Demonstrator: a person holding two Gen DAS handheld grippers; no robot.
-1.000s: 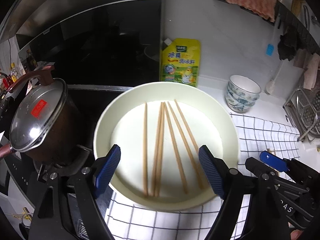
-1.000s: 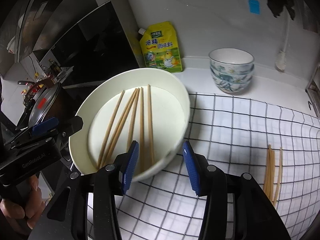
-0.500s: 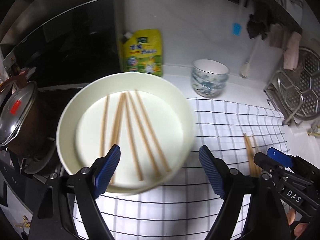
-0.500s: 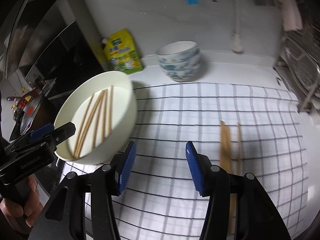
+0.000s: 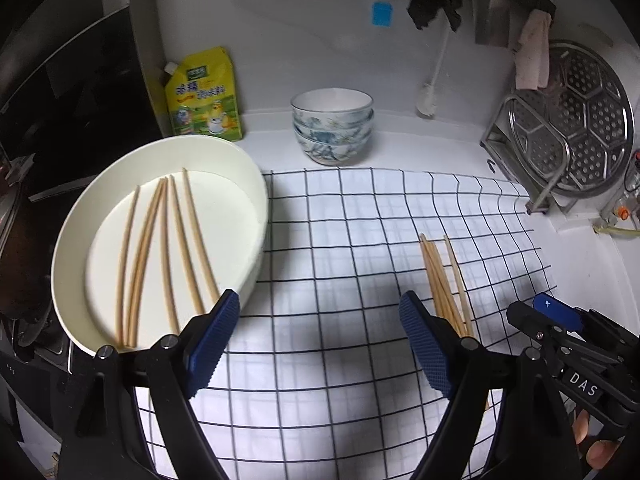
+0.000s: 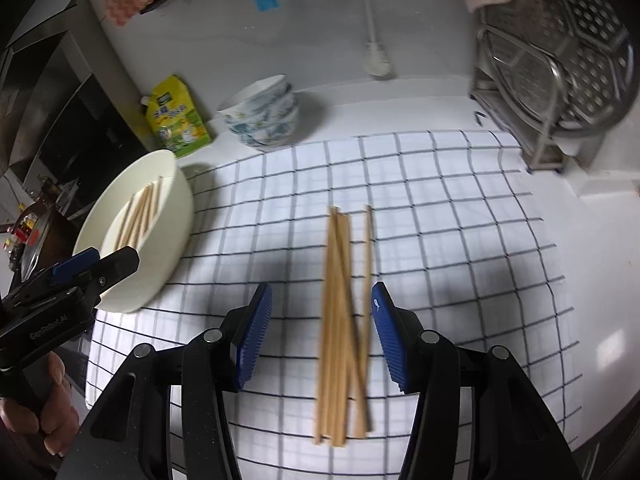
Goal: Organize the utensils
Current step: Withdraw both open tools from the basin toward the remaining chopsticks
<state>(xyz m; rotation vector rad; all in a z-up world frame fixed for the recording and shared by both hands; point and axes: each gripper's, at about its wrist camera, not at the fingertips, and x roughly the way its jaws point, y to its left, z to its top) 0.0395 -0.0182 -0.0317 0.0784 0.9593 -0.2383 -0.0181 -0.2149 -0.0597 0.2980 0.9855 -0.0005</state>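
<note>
A white basin at the left edge of the checked cloth holds several wooden chopsticks. More chopsticks lie loose on the cloth to the right. My left gripper hovers over bare cloth beside the basin, its jaws opening wide with nothing between them. My right gripper is open above the loose chopsticks, which lie on the cloth between its blue pads without touching them. Each gripper shows in the other's view: the right gripper and the left gripper.
Stacked patterned bowls and a yellow pouch stand against the back wall. A steel rack with a perforated steamer plate is at the right. The dark stove lies left of the basin. A brush hangs on the wall.
Both grippers swept right, from over the basin to over the checked cloth. The right one now sits over the loose chopsticks. The left jaws stand slightly wider.
</note>
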